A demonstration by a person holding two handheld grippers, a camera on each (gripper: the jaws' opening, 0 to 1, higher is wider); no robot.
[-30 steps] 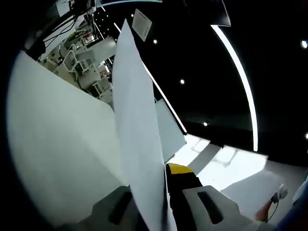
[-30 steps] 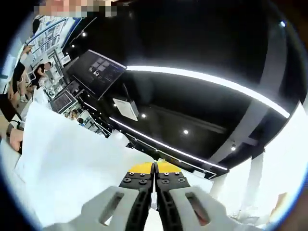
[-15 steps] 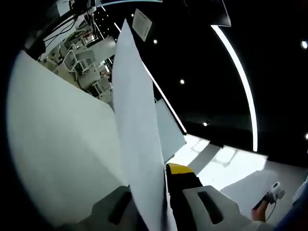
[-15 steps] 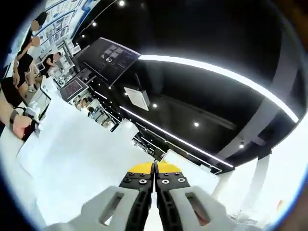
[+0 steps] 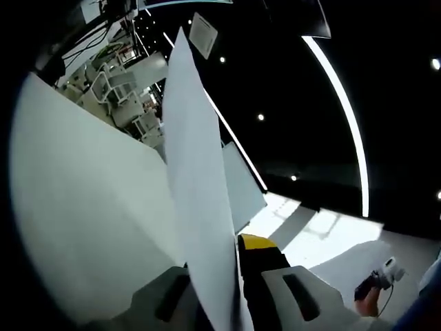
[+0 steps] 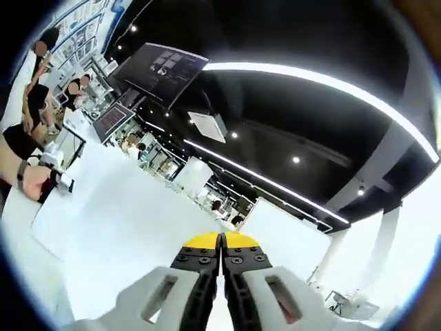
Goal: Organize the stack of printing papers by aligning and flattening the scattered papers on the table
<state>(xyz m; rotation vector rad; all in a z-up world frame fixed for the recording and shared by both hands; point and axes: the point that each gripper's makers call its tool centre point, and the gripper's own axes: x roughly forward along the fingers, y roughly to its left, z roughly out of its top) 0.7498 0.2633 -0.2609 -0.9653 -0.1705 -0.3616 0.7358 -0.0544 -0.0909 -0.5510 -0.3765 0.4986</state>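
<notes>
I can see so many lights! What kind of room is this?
Probably a big office or lab: a black ceiling with long strip lights, a hanging screen, and people at desks with monitors.

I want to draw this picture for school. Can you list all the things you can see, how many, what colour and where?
Paper sheets: several, white, held upright edge-on between the left gripper's jaws, fanning out to the left of the left gripper view; in the right gripper view a broad white sheet spreads left of the closed jaws.
Ceiling light strip: one long curve, bright white, across the dark ceiling in both views.
Small ceiling spotlights: a few, white dots, on the dark ceiling.
Hanging screen: one, dark, upper left of the right gripper view.
People: a few, far left edge of the right gripper view.
Left gripper: one, grey with yellow tips, bottom centre, shut on the paper sheets.
Right gripper: one, grey with yellow tips, jaws pressed together.
</notes>
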